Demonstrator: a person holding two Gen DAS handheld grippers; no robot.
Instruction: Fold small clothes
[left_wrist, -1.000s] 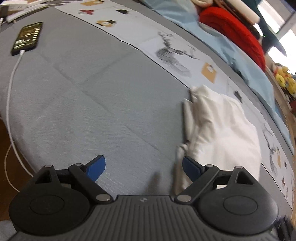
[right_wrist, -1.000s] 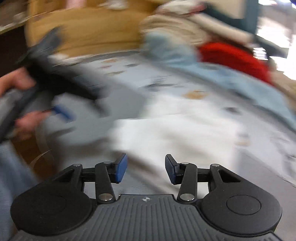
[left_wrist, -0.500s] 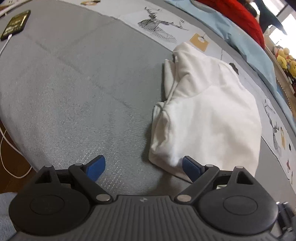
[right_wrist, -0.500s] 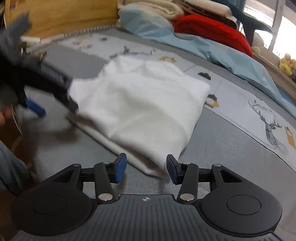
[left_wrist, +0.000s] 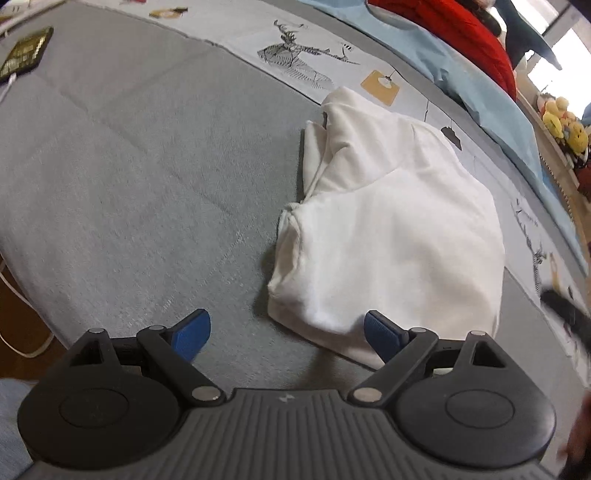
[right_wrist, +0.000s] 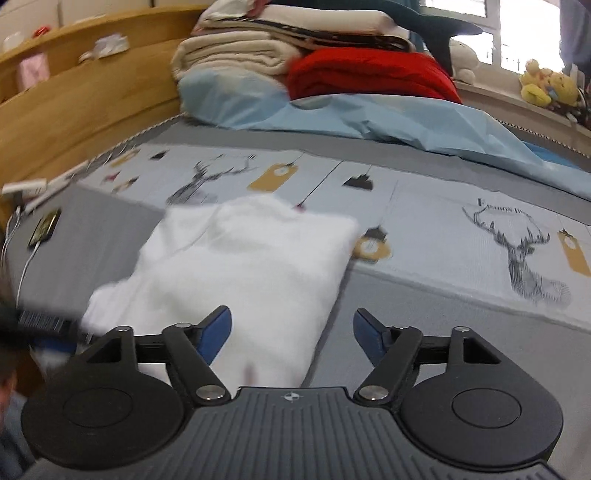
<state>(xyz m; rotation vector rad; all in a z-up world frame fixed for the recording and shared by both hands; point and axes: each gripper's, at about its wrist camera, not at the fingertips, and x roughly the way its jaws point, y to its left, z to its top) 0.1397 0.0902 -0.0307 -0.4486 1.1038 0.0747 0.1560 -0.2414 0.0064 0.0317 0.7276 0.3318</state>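
**A:** A white garment (left_wrist: 391, 236) lies on a grey bed cover (left_wrist: 140, 155), already folded into a compact, roughly rectangular bundle with layered edges showing along its left side; how far along would you call it?

**B:** Well advanced, by the look of it; the bundle is several layers thick and no sleeve or loose flap trails out; what may remain is one last fold or a tidy-up and setting it aside, though that is a judgement, not something shown.

**A:** And the tongs?

**B:** The left gripper (left_wrist: 286, 330) has its blue pads spread wide and grips nothing, its right pad just over the bundle's near corner; the right gripper (right_wrist: 291, 334) is likewise spread wide and empty, its left pad over the cloth's near edge, its right pad over bare cover; whether either pad touches the fabric I cannot tell.

**A:** The surface?

**B:** A bed; the grey cover gives way to a pale printed panel (right_wrist: 461, 236) with deer sketches and mustard tags, and the garment's far edge lies across that seam; a phone (left_wrist: 26, 55) on a white cable rests well apart at the far left.

**A:** The room beyond?

**B:** A light blue sheet (right_wrist: 369, 118) rumpled behind, a red blanket (right_wrist: 369, 74) and folded cream bedding (right_wrist: 236, 55) stacked on it; a wooden headboard (right_wrist: 81, 110) to the left; yellow plush toys (right_wrist: 546, 85) on the sill by a bright window.
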